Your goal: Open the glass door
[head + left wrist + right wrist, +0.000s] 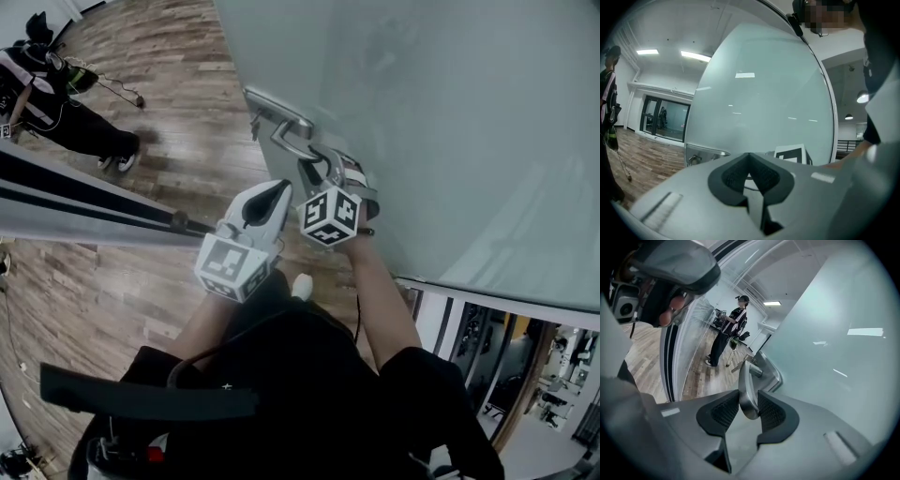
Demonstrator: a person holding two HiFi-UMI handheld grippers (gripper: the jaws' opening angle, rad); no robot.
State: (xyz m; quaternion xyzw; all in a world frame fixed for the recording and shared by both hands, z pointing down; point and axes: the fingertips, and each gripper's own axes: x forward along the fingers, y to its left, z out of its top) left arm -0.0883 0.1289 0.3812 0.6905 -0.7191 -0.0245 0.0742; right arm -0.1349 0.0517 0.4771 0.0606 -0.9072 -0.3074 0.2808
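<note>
At door handle (289, 143) — end hidden inside right gripper (328, 169).

Glass door (450, 122): frosted, pale blue-green pane, upright, fills most of the head view and both gripper views (759, 103) (834, 333). Faint streaks of ceiling light on its surface. Whether it stands ajar can't be told.

Lever handle (298, 150): brushed silver metal, near the door's free edge, mounted on a long metal backplate (771, 371). The lever bends out from the plate and runs along the pane. Its rounded free end (746, 394) sits between the right gripper's (746, 411) dark ribbed pads, touching both.
</note>
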